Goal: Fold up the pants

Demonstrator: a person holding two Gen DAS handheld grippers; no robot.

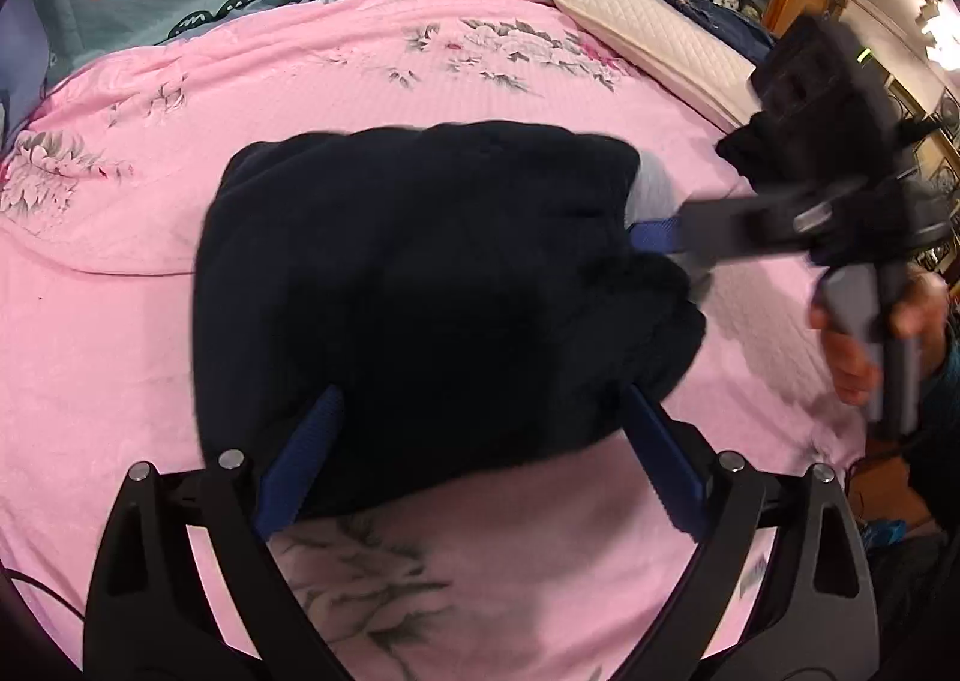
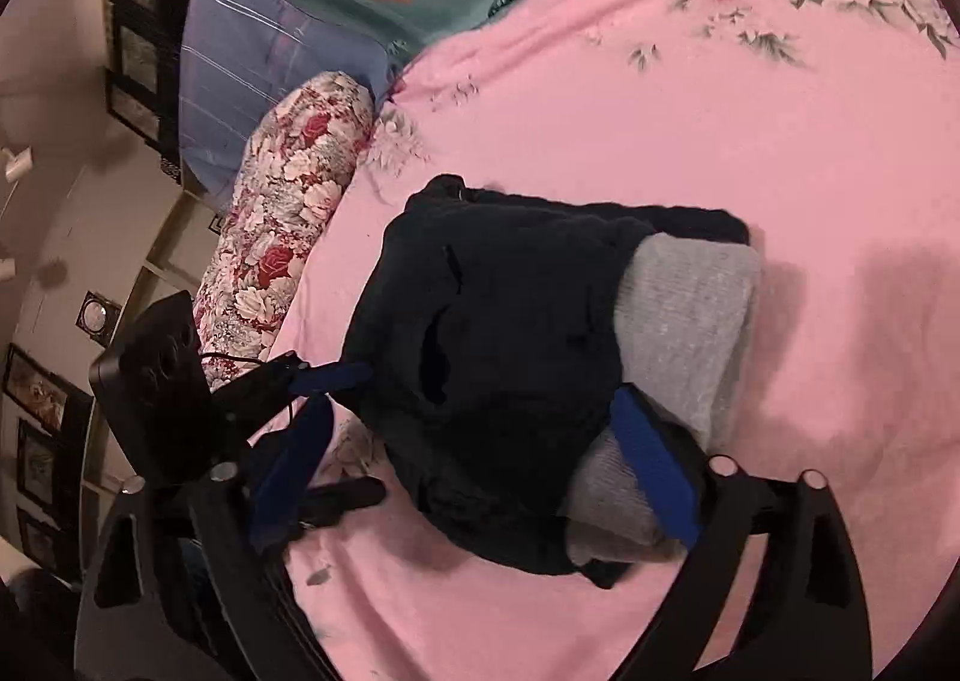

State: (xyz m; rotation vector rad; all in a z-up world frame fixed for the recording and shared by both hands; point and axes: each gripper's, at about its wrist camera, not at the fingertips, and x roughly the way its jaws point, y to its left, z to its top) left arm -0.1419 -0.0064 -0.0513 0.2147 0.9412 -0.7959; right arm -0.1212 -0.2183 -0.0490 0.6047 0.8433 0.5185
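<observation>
Pink flowery bed cover (image 1: 420,81) lies under the dark pants (image 1: 432,285), folded into a small bundle in the middle. Left tongs (image 1: 480,447) are spread wide around its near edge. Right tongs (image 2: 474,459) are spread wide too, holding nothing. Folding looks almost done; next, pat it flat.

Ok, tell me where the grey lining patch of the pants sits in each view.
Left wrist view: a small sliver of the grey lining patch at the right edge of the dark pants, by the right gripper.
Right wrist view: large, right of centre.
Shared landmark: the pink floral bedspread, seen in both.
</observation>
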